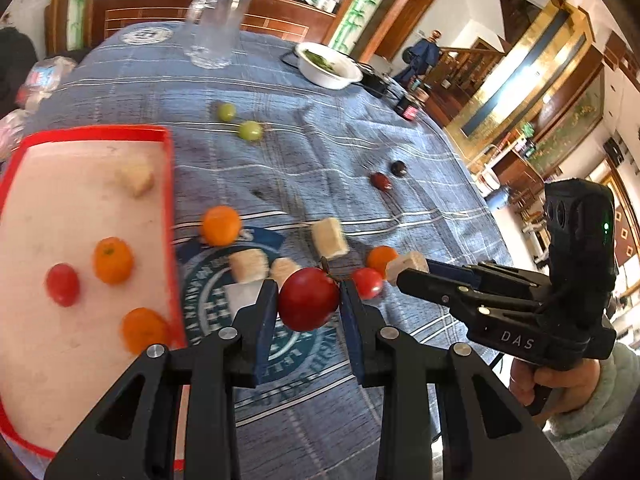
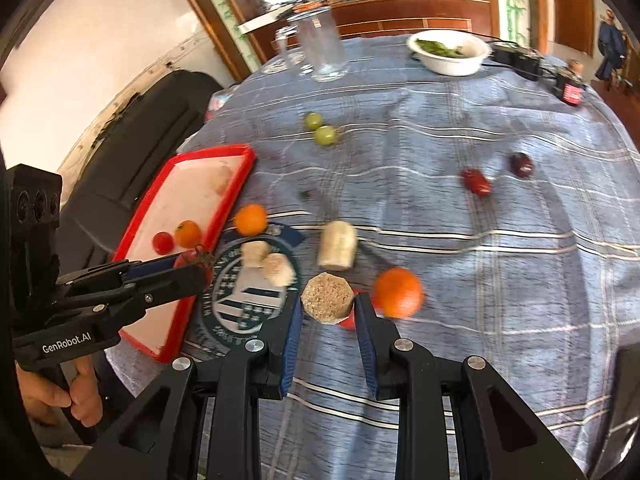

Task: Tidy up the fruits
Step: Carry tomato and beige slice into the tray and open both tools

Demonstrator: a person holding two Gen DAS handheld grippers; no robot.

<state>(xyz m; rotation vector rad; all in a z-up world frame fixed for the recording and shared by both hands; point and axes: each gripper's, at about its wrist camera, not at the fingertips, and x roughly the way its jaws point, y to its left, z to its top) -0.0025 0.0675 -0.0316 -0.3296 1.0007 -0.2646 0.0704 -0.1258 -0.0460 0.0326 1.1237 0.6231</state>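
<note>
Presently:

- Red tomato (image 1: 308, 299): pinched between the blue pads of the left claw (image 1: 309, 300), lifted clear of the surface (image 1: 400, 216), just beside the red-rimmed tray (image 1: 170, 216).
- Pale chunk (image 2: 328, 298), cut face grainy and roughly octagonal: pinched in the right claw (image 2: 329, 300), also off the cloth.
- Red-rimmed tray, at the left edge of the surface: holds a small tomato (image 1: 62, 284), two oranges (image 1: 113, 260), and one pale chunk (image 1: 136, 178) near its far end.
- Loose on the blue plaid cloth, middle of the surface: one orange (image 2: 251, 219) just beside the tray rim, another orange (image 2: 399, 292) near the right claw, three pale chunks (image 2: 337, 245) over and beside the printed round emblem (image 2: 244, 300), and a small red tomato (image 1: 367, 282) partly behind the right claw's tip.
- Farther back: two green grapes (image 2: 320, 128) side by side; two dark red fruits (image 2: 476, 182) toward the right edge.
- Far edge: clear glasses (image 2: 322, 46), a white bowl (image 2: 448, 54) with greens, a black device (image 2: 518, 60) with cables, a small dark jar (image 2: 570, 88).
- A hand (image 1: 560, 384) in a pale fleecy sleeve grips the right handle.
</note>
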